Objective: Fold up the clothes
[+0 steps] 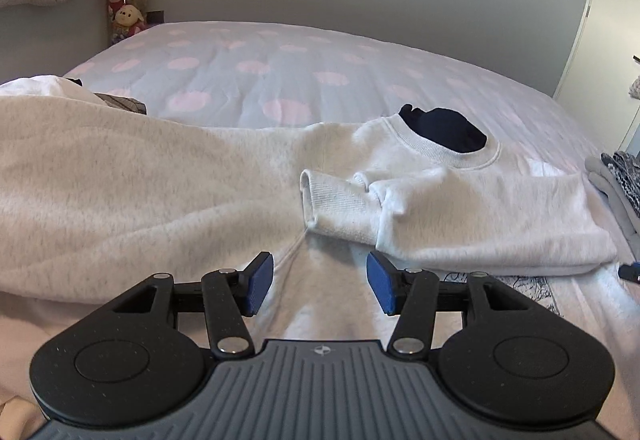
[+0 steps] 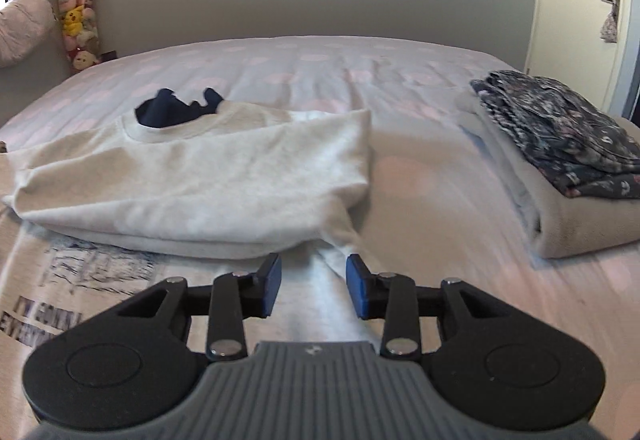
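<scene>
A cream sweatshirt (image 1: 460, 215) lies spread on the bed. One sleeve is folded across its chest, with the ribbed cuff (image 1: 324, 199) near the middle. Dark navy fabric (image 1: 448, 131) shows inside the collar. My left gripper (image 1: 320, 286) hovers open just over the sweatshirt's body, and nothing is pinched between its blue pads. In the right wrist view the folded upper part of the sweatshirt (image 2: 200, 179) lies ahead, with a printed graphic (image 2: 80, 272) at the lower left. My right gripper (image 2: 313, 286) is open, and a strip of the cream fabric runs loosely under and between its fingers.
The bed cover (image 1: 280, 71) is pale with pink dots. A stack of folded clothes (image 2: 580, 175), topped by a dark floral piece, sits at the right. A checked garment (image 1: 120, 101) peeks out at the left. Plush toys (image 2: 76, 19) hang in the far corner, and a door (image 2: 580, 19) stands at the right.
</scene>
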Demonstrator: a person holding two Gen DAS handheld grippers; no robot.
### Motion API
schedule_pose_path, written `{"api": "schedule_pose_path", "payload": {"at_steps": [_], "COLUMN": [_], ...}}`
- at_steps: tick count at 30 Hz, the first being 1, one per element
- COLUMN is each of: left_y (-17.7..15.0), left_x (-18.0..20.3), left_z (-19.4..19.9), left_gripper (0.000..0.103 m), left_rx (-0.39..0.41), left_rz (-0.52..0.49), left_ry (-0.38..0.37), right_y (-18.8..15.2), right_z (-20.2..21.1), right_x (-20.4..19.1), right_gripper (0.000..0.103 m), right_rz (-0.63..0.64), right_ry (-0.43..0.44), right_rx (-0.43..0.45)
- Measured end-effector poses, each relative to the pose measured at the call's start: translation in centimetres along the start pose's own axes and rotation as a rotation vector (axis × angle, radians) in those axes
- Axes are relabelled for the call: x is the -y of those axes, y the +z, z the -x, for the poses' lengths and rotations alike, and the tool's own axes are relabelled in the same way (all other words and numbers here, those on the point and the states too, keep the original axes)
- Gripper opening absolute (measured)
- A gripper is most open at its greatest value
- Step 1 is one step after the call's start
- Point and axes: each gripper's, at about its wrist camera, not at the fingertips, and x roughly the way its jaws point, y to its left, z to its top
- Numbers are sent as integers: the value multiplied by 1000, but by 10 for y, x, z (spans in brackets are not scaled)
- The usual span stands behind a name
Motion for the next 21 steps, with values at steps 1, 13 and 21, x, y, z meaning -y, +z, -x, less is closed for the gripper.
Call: {"api": "schedule_pose_path", "payload": {"at_steps": [1,13,21], "left_y": [4,53,53], "left_x": [1,13,27], "left_z": [-4,-77,-103], "left_gripper": [52,53,6], "left_rx": [-4,-118,-143], "left_rz": [-7,-18,32], "left_ry": [5,32,15], "right_y": [-3,2,9], "right_z": [-3,-53,-40], "right_x": [2,3,36], "right_gripper": [39,40,15], "right_rz": [8,116,-125], "right_ry": [-7,-41,10], "right_rx": [-6,47,92]}}
